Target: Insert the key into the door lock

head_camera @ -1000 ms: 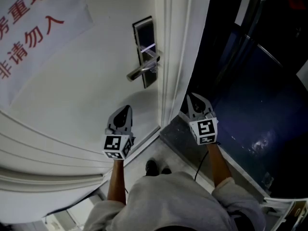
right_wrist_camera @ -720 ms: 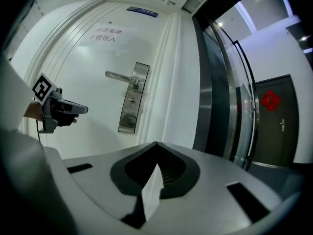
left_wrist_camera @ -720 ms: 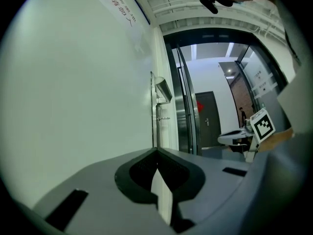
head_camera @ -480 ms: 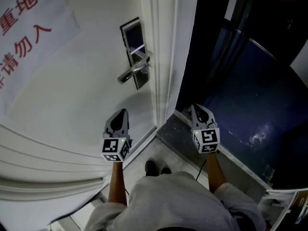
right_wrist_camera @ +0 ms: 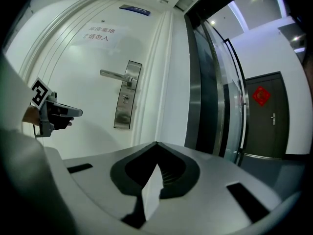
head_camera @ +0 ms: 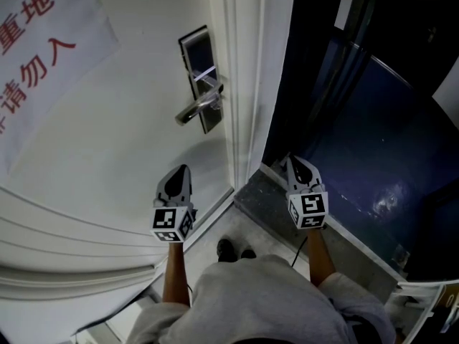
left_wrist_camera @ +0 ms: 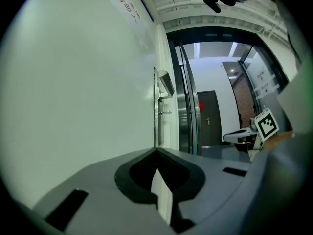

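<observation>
Now left tongs [head_camera: 183,169] clenched, right tongs [head_camera: 292,161] clenched, both away from door lock [head_camera: 193,54].

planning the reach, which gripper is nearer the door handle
Left. The left gripper is below the door handle, before the door; the right gripper is past the door frame.
</observation>
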